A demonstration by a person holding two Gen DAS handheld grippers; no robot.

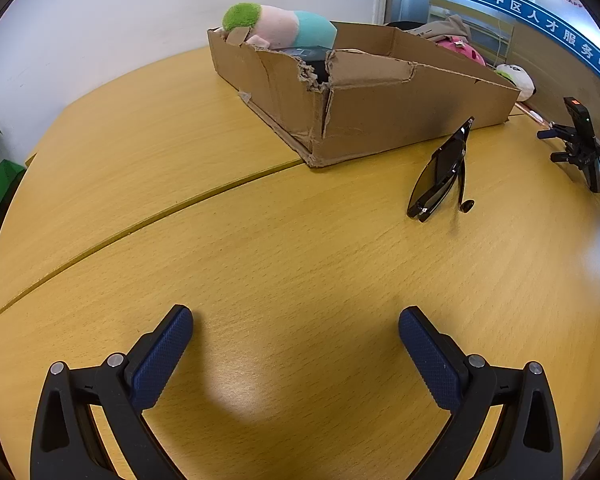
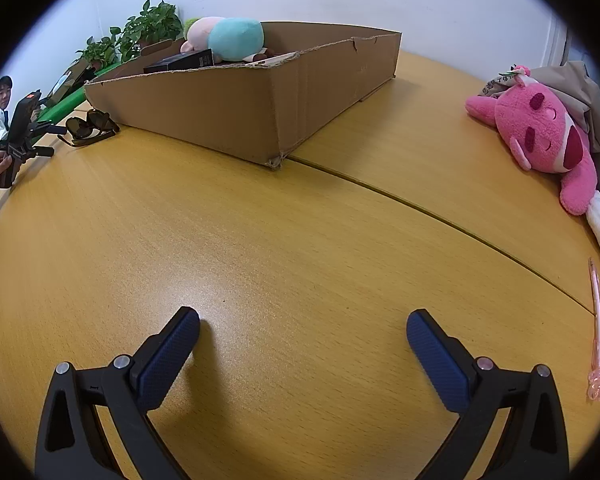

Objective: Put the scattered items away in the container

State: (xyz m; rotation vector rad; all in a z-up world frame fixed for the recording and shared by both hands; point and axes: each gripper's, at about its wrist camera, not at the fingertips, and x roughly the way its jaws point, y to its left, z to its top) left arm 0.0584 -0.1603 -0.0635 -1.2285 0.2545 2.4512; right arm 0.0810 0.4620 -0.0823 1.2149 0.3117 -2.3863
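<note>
Hovering over the yellow wooden table [image 1: 260, 264], we hold both tools tipped downward with nothing in them. Our left gripper [image 1: 296, 320] has its blue-padded fingers [image 1: 162, 354] spread as wide as they go, only bare tabletop between them. Our right gripper [image 2: 303, 322] stands equally wide, its pads [image 2: 440, 360] gripping nothing.

Near our right tool, by the table's right edge, lies a pink pen [image 2: 598, 332] touching a small white object we cannot identify. Farther out on that side a pink plush toy [image 2: 548, 140] lies on the table against some grey fabric.

From the left view, black sunglasses [image 1: 440, 176] rest folded on the table just beside the near wall of the cardboard box [image 1: 380, 120], well apart from our fingers. A seam in the tabletop [image 1: 140, 224] runs between us and the box, whose near corner is torn.

Inside the box, at its far end, a pastel plush doll [image 2: 228, 38] with green hair rests on a black case [image 2: 180, 62].

Potted plants [image 2: 140, 32] stand beyond the table.
</note>
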